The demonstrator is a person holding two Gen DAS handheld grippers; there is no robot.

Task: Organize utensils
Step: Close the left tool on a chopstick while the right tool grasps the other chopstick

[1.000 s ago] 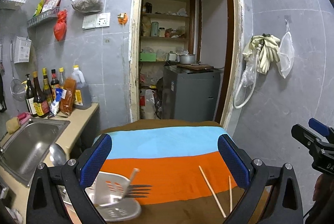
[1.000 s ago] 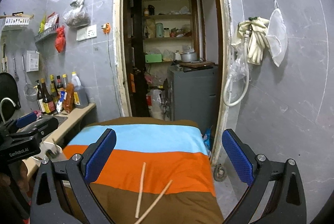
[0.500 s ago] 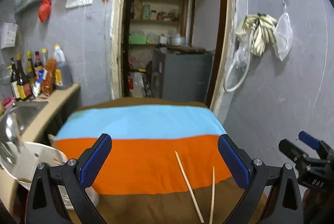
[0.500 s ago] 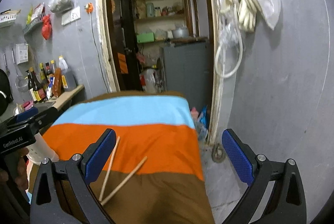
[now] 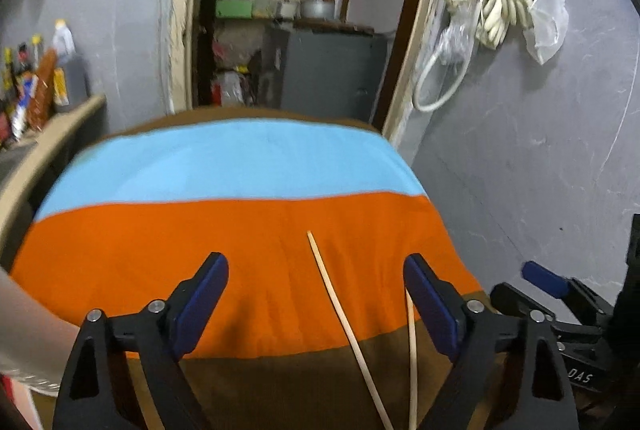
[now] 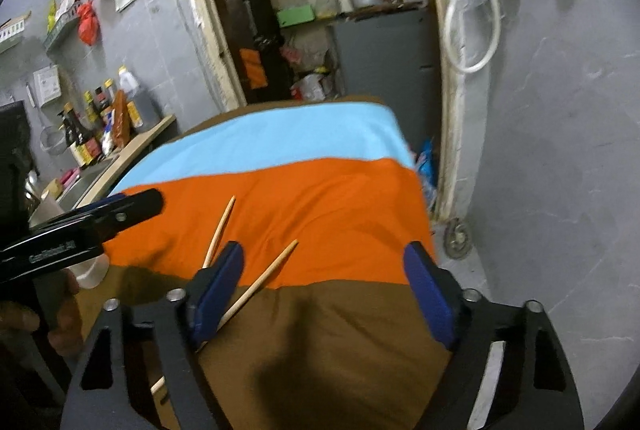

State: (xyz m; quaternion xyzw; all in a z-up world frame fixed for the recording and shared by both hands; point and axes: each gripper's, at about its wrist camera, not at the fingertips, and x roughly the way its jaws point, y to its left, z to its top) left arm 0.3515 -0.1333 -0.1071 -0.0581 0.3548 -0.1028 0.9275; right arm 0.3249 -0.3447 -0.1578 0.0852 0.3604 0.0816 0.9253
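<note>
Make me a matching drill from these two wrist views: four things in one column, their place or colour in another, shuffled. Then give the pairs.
Things:
1. chopsticks
2. gloves
3. bottles
4. far stripe of the cloth

Places or colours:
A. light blue
B. hanging on the wall right of the doorway
C. lying on the cloth, across the orange and brown stripes
D. standing on the counter at the left

Pairs: 1-C, 2-B, 3-D, 4-A
</note>
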